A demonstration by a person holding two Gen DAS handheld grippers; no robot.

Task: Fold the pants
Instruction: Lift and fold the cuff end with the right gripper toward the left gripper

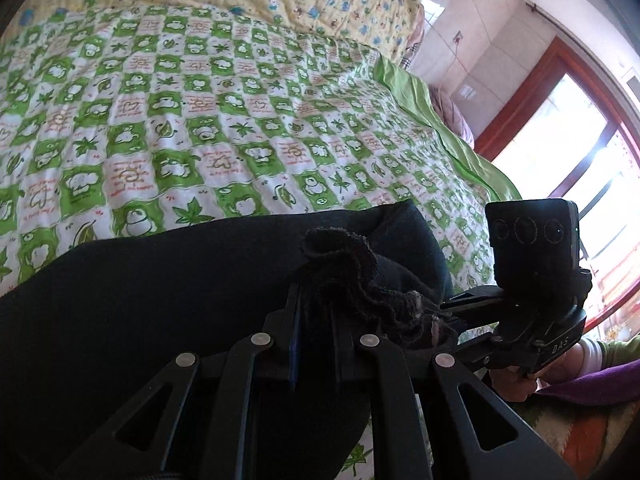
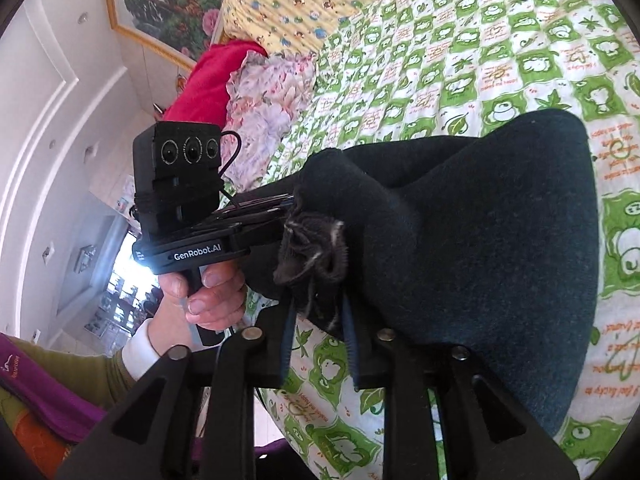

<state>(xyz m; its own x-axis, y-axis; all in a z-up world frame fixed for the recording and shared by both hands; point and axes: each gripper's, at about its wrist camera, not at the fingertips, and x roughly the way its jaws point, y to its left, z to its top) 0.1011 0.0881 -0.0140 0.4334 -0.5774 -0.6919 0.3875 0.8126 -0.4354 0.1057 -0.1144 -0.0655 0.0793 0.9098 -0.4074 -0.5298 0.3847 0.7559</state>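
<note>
The left tool (image 1: 314, 316) is clamped on the dark pants (image 1: 160, 300); the right tool (image 2: 316, 320) is parted narrowly around bunched cloth, above the bed (image 1: 200, 120).

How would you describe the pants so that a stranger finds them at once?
Look at the bed with the green-and-white checked quilt. On its near part lies one dark, almost black garment, the pants. Nothing else on the quilt is plain and dark.

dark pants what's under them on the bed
The dark pants lie over a green-and-white checked quilt, which shows all around them. Whatever is directly beneath the fabric is covered. Their bunched edge sits between the fingers of both the left hand-held gripper and the right hand-held gripper.
</note>
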